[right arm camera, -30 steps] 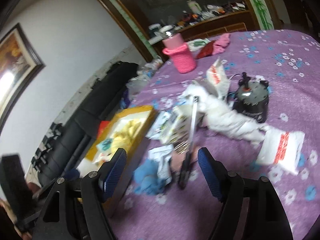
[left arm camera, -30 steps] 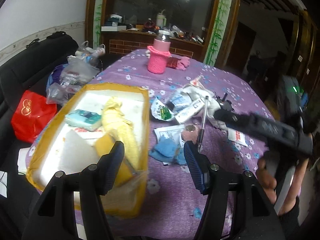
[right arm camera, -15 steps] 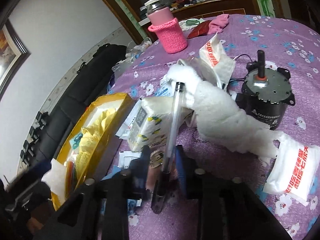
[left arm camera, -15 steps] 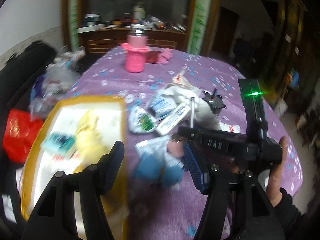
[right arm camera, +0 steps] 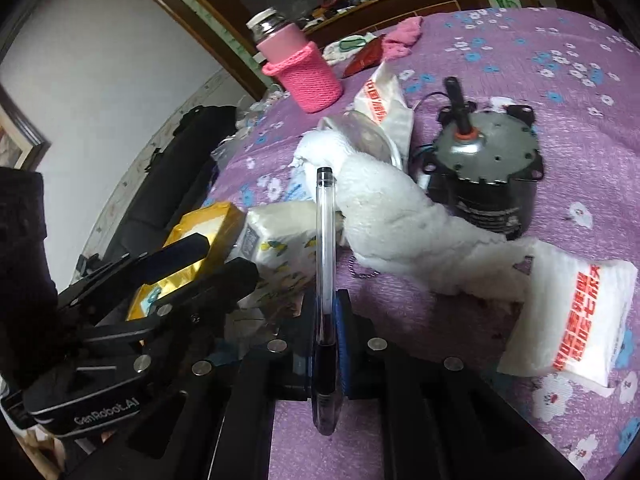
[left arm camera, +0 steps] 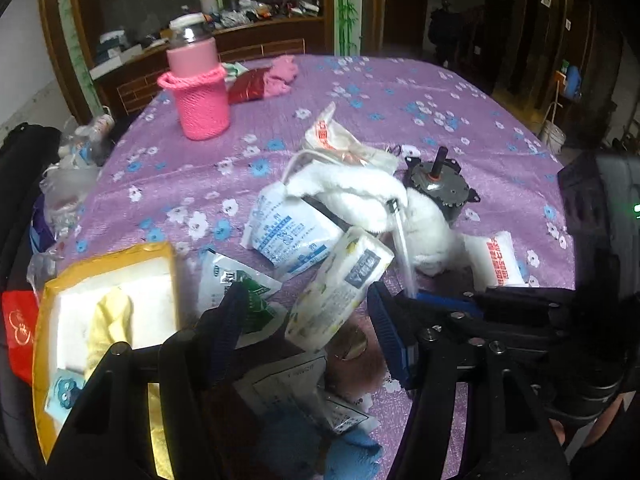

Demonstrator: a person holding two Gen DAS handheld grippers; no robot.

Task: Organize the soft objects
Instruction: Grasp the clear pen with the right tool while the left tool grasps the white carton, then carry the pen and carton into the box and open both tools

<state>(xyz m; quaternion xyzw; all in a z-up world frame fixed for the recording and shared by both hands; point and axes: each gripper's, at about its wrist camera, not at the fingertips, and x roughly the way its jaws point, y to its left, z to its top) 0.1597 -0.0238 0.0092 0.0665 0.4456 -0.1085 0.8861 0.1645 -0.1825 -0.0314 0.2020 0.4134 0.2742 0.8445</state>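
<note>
Clamping a clear pen [right arm camera: 325, 256], the right hand-held gripper [right arm camera: 326, 320] points it toward twelve o'clock; left hand-held gripper [left arm camera: 304, 320] hangs released over the tissue pack [left arm camera: 340, 284].

white fluffy towel [right arm camera: 400, 216] crumpled mid-table against motor, tissue pack [left arm camera: 340, 284] beside it, yellow cloth [left arm camera: 108, 324] in box

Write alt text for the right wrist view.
The right gripper is shut on a clear pen that points up and away over a purple flowered tablecloth. Behind it lie a white fluffy cloth, a grey motor and white packets; the open left gripper reaches in beside a yellow box.
</note>
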